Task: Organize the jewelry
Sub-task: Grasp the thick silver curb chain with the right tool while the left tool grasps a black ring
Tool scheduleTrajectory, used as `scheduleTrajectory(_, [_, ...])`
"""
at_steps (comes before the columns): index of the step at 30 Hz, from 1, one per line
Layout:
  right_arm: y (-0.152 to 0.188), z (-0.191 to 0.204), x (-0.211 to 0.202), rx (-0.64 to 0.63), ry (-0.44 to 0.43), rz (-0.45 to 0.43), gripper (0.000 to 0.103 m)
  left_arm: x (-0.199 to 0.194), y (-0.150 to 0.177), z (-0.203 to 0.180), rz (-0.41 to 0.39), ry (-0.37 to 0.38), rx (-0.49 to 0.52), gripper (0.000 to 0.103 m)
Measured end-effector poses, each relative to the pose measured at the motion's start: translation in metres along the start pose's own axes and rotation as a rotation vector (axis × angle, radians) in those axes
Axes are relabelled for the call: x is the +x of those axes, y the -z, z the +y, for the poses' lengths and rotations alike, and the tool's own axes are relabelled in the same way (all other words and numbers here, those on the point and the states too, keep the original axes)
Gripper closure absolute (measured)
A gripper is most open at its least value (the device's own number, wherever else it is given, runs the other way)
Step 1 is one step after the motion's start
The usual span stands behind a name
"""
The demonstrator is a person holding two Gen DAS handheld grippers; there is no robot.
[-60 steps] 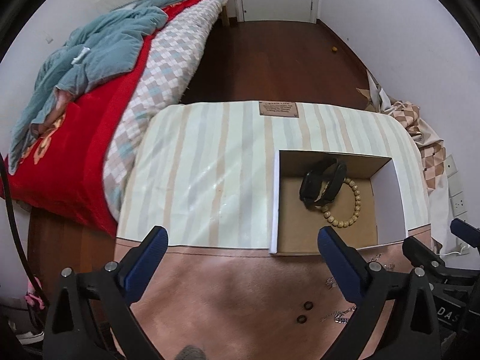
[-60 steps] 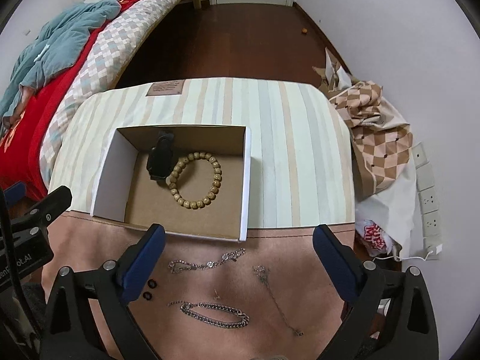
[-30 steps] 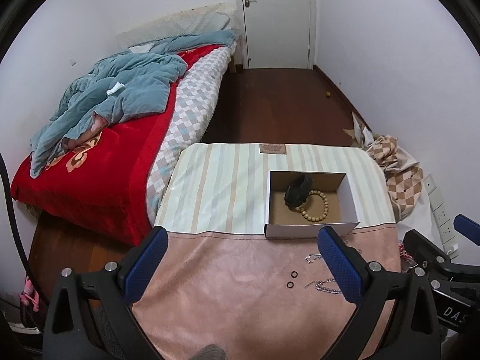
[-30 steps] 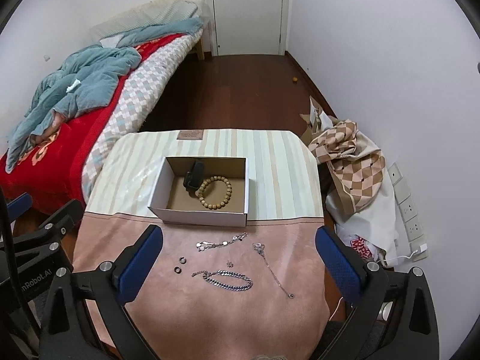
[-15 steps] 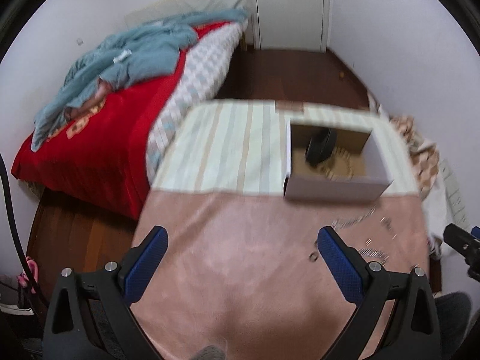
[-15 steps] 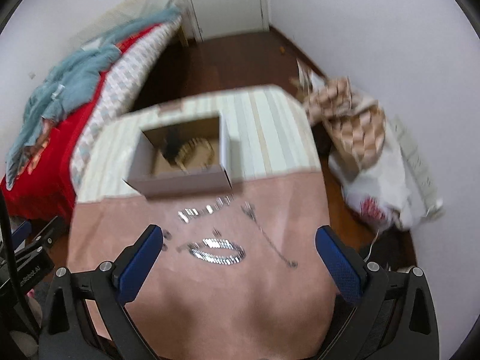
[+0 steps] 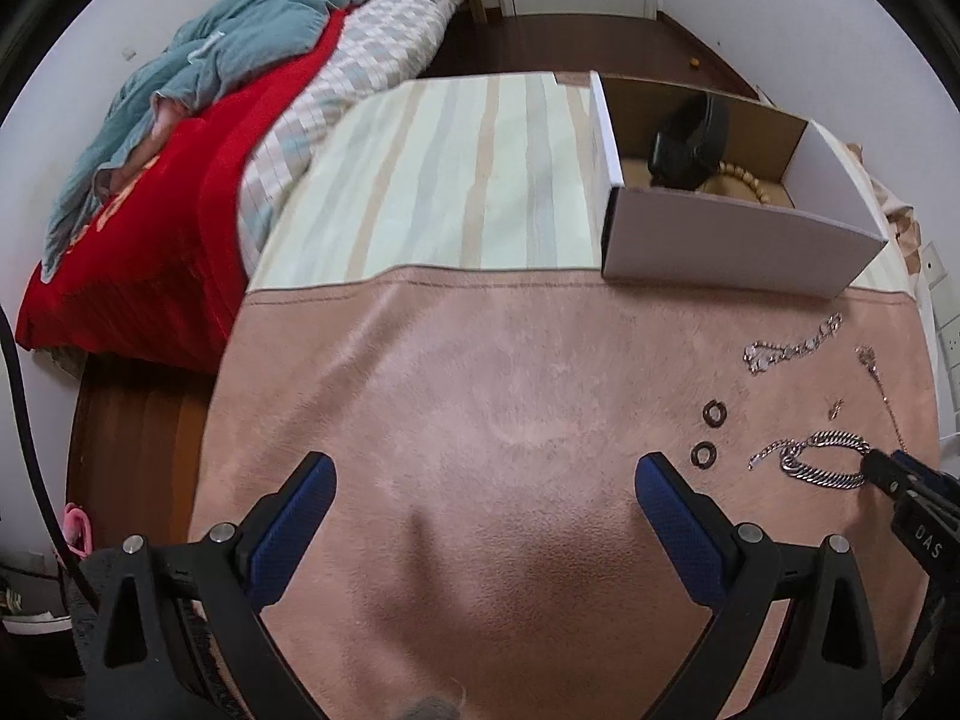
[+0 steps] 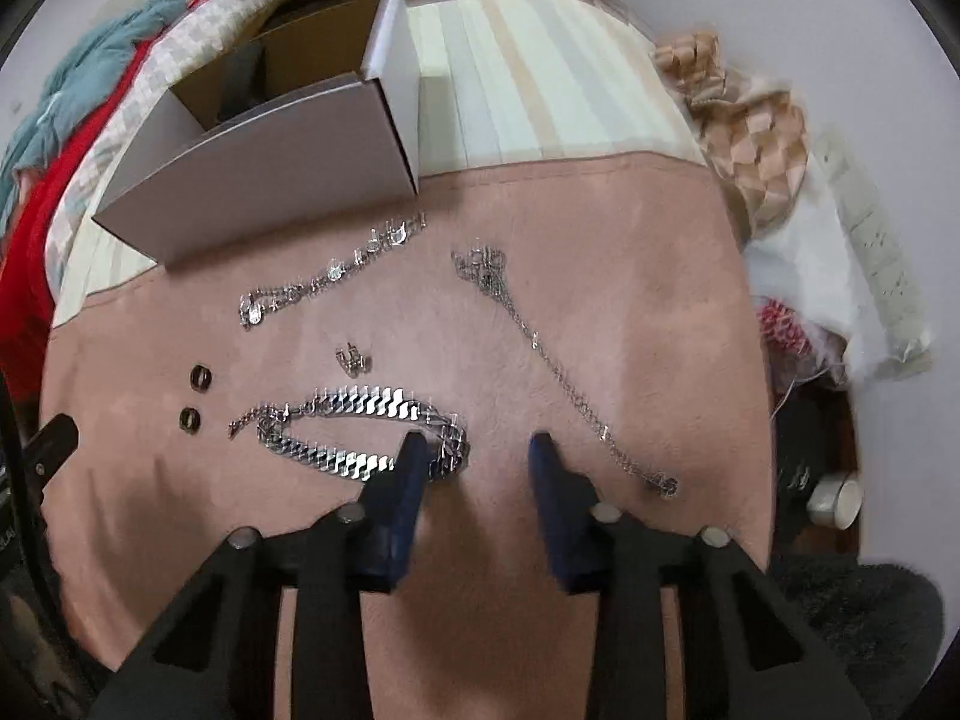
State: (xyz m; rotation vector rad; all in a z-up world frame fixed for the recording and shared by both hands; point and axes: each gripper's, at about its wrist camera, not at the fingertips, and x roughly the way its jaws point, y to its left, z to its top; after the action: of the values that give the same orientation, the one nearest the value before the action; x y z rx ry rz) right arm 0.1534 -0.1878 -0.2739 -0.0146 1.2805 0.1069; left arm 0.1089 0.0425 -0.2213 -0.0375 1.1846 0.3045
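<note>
A thick silver chain bracelet (image 8: 360,429) lies on the pink cloth (image 8: 600,312); it also shows in the left wrist view (image 7: 822,459). My right gripper (image 8: 477,441) is low over the cloth, partly open, its left fingertip on the bracelet's right end, jaws not closed on it. A charm bracelet (image 8: 330,270), a thin chain (image 8: 540,348), a small earring (image 8: 351,357) and two dark rings (image 8: 195,396) lie nearby. The white box (image 7: 720,228) holds a black band (image 7: 690,141) and a wooden bead bracelet (image 7: 750,180). My left gripper (image 7: 480,480) is open and empty over bare cloth.
A bed with a red blanket (image 7: 150,180) and teal cover lies left of the table. The striped cloth (image 7: 450,180) covers the table's far half. Checked fabric and bags (image 8: 756,138) and a wall socket strip sit on the floor to the right.
Both grippers dropped from high above toward the table. My right gripper narrowed and came down onto the thick chain bracelet's right end. My left gripper lowered over the bare pink cloth.
</note>
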Motion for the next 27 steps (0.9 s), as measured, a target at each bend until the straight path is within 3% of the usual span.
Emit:
scheduleTrajectory(4, [0.001,0.005,0.001,-0.039,-0.004,0.019,0.094,0.008,0.002,-0.012,0.02,0.059,0.009,0.002])
scheduleTrajectory(14, [0.007,-0.034,-0.008,0.054,0.012,0.02,0.095,0.018,0.005,-0.06,0.036,0.146,0.121,0.004])
scheduleTrajectory(15, [0.007,-0.035,-0.008,0.058,0.011,0.02,0.095,0.018,0.007,-0.065,0.032,0.15,0.138,0.008])
scheduleTrajectory(19, [0.007,-0.039,-0.008,0.063,0.01,0.018,0.095,0.023,0.011,-0.081,0.054,0.165,0.177,0.046])
scheduleTrajectory(24, [0.007,-0.041,-0.008,0.065,0.009,0.017,0.095,0.022,0.01,-0.084,0.043,0.19,0.178,0.064])
scheduleTrajectory(27, [0.007,-0.041,-0.008,0.063,0.009,0.018,0.095,0.022,0.008,-0.085,0.036,0.2,0.181,0.081])
